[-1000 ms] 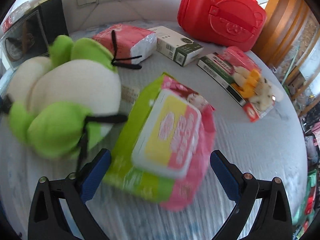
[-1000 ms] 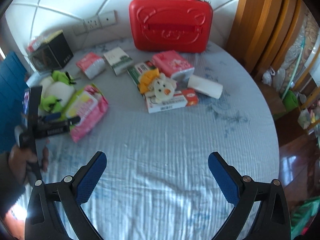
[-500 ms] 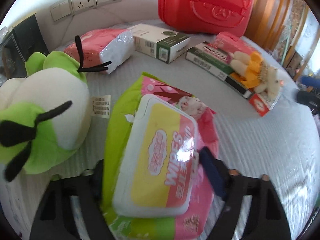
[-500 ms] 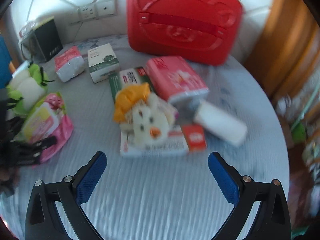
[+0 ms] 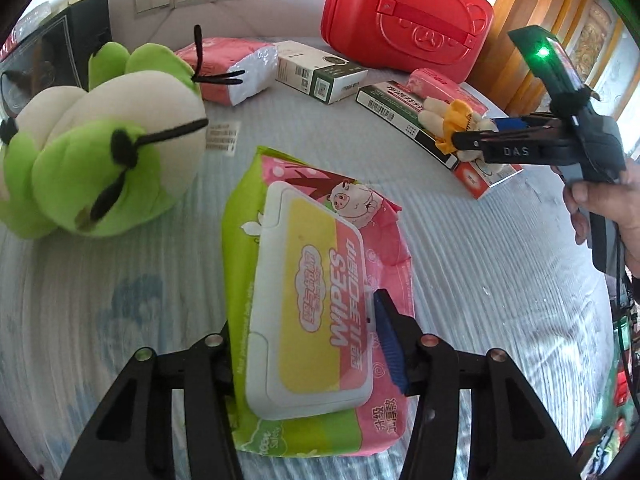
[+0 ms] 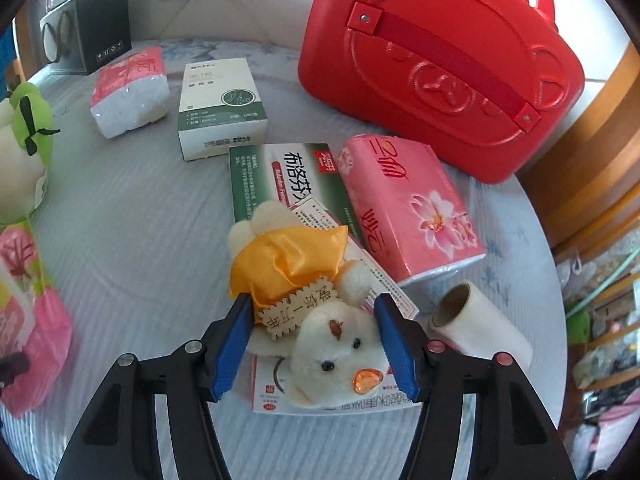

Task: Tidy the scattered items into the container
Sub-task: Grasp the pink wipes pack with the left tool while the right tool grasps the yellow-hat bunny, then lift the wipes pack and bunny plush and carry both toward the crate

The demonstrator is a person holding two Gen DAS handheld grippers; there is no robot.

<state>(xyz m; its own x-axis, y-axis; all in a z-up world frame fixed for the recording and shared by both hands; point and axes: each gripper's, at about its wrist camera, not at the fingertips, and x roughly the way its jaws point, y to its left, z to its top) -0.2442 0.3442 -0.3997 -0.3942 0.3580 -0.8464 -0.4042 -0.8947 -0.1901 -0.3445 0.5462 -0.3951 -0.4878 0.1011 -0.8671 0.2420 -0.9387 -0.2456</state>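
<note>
On the grey ribbed cloth [image 5: 460,264] of the left wrist view, the left gripper [image 5: 316,344] clamps the wipes pack [image 5: 312,304]: its right blue pad [image 5: 390,344] presses the pack's pink edge, while the other finger is hidden behind the green edge. The pack lies flat or nearly so; whether it is lifted cannot be told. Beside it to the left sits the frog toy [image 5: 100,148]. Further back lie a tissue pack [image 5: 232,68], a green-and-white box [image 5: 320,72] and a long medicine box [image 5: 404,112]. The red case [image 5: 404,24], judged to be the container, stands upright and closed at the rear. At right, the right gripper [image 5: 476,136] reaches in over the small bear [image 5: 452,120].

In the right wrist view, the right gripper [image 6: 316,340] straddles the bear [image 6: 320,312]; both blue pads [image 6: 232,344] flank the toy and appear to touch it, so the grip seems closing or just closed, but firm hold cannot be confirmed. The bear rests on the medicine box [image 6: 288,184], with a pink tissue pack [image 6: 404,208] touching that box and a white roll [image 6: 480,324] just beside. The case [image 6: 436,60] stays shut behind them.

Progress, as a judgement: early. Nothing is seen inside the case, its lid is still closed, and every item remains on the cloth. Two items are being grasped; opening the case and loading all pieces remain.
</note>
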